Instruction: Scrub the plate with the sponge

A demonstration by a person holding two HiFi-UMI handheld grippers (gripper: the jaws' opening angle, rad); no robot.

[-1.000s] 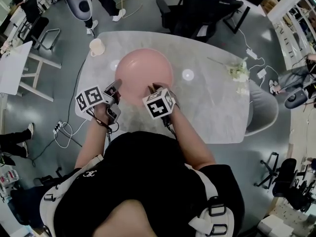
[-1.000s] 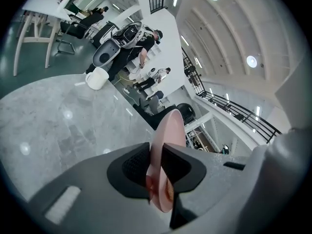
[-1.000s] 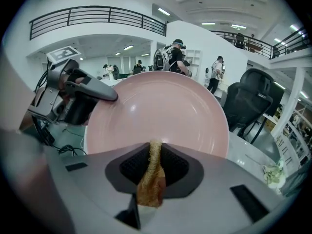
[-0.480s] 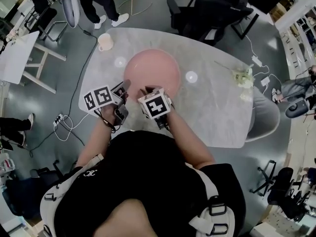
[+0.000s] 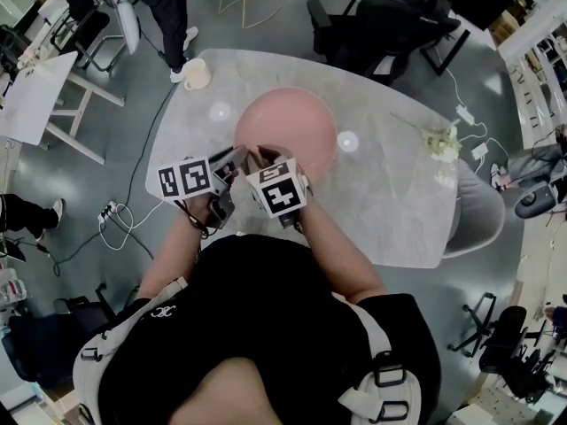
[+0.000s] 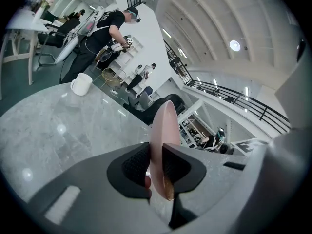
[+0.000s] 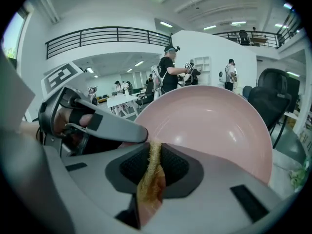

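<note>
At the near rim of the plate [image 5: 288, 127], the left gripper [image 5: 236, 159] is pinching the edge between its jaws and steadying the dish over the bench [image 5: 390, 202]. The right gripper [image 5: 262, 158] is clamping the sponge [image 7: 150, 177] in its jaws, right at the plate's face. Scrubbing is probably just getting going; the next move is calling for sponge strokes across the hollow against a firm left hold. The plate is carrying nothing visible, and the cup [image 5: 196, 74] beyond the plate is hiding its contents.

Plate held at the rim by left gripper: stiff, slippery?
Probably stiff: the plate stands edge-on from the left gripper without sagging. Glossy and held only at the rim, it may pivot or slip when scrubbed.
</note>
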